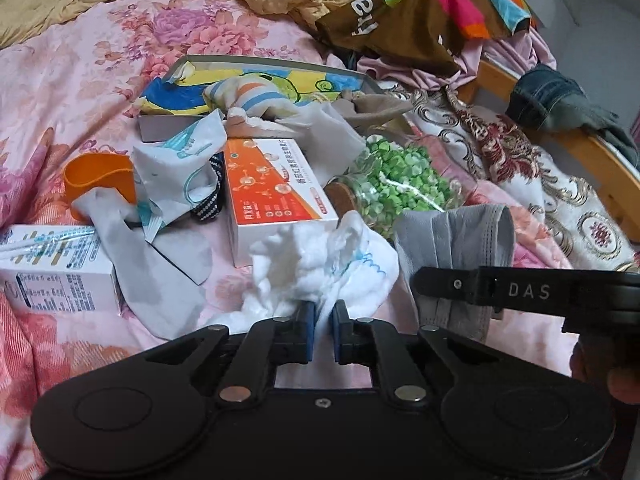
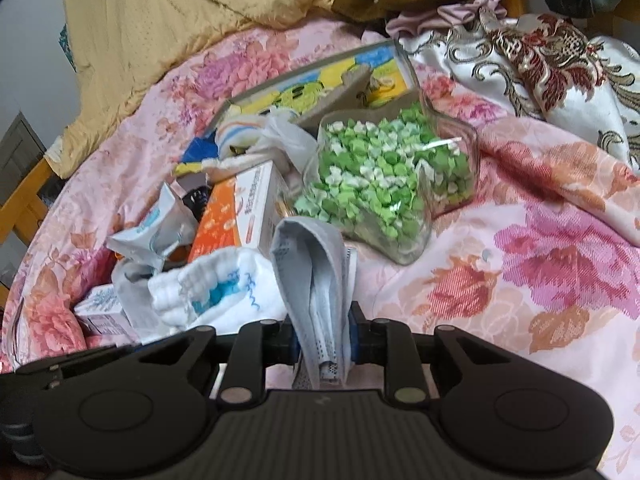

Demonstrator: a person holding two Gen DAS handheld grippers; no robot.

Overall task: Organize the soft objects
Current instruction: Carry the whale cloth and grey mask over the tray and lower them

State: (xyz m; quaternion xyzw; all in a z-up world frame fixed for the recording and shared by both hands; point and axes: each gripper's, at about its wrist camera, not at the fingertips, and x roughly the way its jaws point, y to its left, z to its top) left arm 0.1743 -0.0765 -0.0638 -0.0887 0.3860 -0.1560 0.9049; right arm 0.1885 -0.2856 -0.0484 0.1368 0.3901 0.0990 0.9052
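Left wrist view shows the white sock [image 1: 320,268] pinched at its near edge between the left gripper [image 1: 323,320] fingers, its bulk bunched on the floral bedsheet [image 1: 80,80] at 12 o'clock of them, probably gripped at the hem so it lifts free of the orange box [image 1: 276,188] behind. At 3 o'clock the right gripper [image 2: 322,344] clamps a folded grey face mask [image 2: 316,264], likely held apart to sort separately, with the jar of green paper stars [image 2: 384,184] beyond at 1 o'clock.
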